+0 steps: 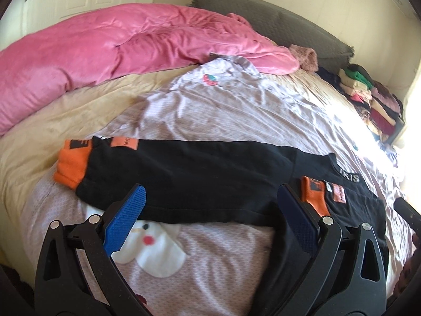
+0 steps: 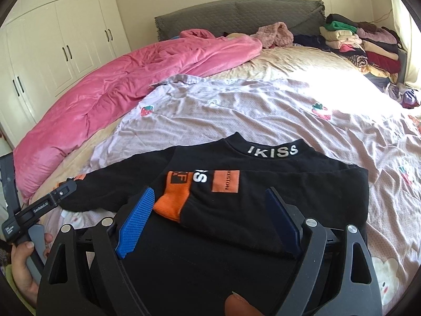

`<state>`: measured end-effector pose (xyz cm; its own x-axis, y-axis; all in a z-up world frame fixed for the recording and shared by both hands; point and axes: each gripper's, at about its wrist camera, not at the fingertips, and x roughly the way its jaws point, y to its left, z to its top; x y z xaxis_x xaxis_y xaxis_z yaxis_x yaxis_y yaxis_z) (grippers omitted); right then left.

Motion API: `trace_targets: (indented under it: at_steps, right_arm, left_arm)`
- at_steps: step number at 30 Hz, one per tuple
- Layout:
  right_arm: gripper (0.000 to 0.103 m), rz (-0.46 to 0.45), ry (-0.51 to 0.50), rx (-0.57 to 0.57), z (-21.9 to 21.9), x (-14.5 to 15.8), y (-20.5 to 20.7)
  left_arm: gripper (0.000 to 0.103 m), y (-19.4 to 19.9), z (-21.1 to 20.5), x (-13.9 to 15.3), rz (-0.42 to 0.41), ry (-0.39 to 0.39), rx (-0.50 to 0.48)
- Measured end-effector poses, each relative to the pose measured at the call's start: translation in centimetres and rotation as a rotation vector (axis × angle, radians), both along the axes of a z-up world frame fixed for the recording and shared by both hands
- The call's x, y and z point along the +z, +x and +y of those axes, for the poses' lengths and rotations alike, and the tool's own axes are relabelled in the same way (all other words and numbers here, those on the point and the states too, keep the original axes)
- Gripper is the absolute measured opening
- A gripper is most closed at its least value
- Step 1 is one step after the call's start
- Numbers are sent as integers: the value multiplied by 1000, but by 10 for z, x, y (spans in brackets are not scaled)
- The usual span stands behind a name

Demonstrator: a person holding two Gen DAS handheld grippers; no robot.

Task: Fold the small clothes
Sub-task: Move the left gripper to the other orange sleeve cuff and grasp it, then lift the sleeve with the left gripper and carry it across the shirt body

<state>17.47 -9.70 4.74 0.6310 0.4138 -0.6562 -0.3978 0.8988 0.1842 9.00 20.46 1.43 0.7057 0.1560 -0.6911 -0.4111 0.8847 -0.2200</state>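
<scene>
- A small black top [image 2: 236,210] with orange cuffs lies flat on the lilac printed quilt [image 2: 263,105] that covers the near part of the bed.
- Its collar, lettered in white, points toward the grey headboard [image 2: 236,13].
- One sleeve is folded across the chest, its orange cuff [image 2: 171,205] lying on the black body beside an orange patch.
- The other sleeve [image 1: 158,163] stretches straight out sideways, its orange cuff [image 1: 72,166] at the far end on the quilt.
- The right gripper [image 2: 208,218] hangs over the top's chest with its jaws spread wide, nothing between the blue pads.
- The left gripper [image 1: 210,210] hovers above the outstretched sleeve, jaws likewise wide apart and gripping nothing; whether its tips brush the cloth is hard to say from here.
- A hand [image 2: 21,268] holds the left tool's handle at the bed's edge.
- A rumpled pink duvet [image 2: 118,79] runs along the far side.
- Stacked folded clothes [image 2: 355,42] sit by the headboard corner.
- White wardrobe doors [image 2: 65,39] stand behind.
</scene>
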Motion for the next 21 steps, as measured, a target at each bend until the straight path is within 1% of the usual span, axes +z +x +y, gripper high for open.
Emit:
trace_targets:
  at_steps: [6,12,21]
  right_arm:
    - [85,-15,-13,50,21,-1,1]
    - [85,-21,-27,104,45,-4,4]
    - [85,-2,-43,184,89,-15,9]
  left_arm:
    - [94,-6,30,-14,19,-56,88]
    - [94,-14,52,-20,18,-79,174]
    - [94,-32,90,-29,-9,-127,306]
